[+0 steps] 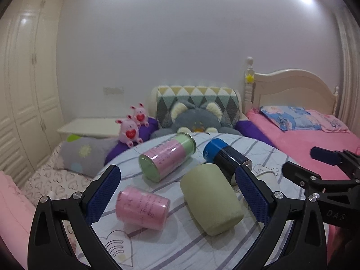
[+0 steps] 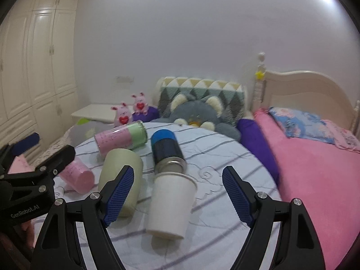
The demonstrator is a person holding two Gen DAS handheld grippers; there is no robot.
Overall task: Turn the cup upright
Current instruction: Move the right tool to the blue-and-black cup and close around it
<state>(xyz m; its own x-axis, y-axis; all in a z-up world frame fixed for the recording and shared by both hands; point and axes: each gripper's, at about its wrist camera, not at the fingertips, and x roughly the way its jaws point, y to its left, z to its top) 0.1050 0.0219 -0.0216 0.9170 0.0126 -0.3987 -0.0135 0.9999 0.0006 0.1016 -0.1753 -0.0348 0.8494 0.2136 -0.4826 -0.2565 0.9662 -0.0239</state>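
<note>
Your L tongs [image 1: 177, 180] & R tongs [image 2: 177, 184] both gape wide, empty, above white paper cup [image 2: 169, 204] lying sideways on desk [image 2: 225, 153].

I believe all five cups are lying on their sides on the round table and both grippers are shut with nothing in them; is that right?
Not quite: both grippers are open, not shut. The left wrist view shows the left gripper with its jaws spread wide over the pink cup and sage green cup; the right wrist view shows the right gripper open over the white cup. The rest stands.
</note>
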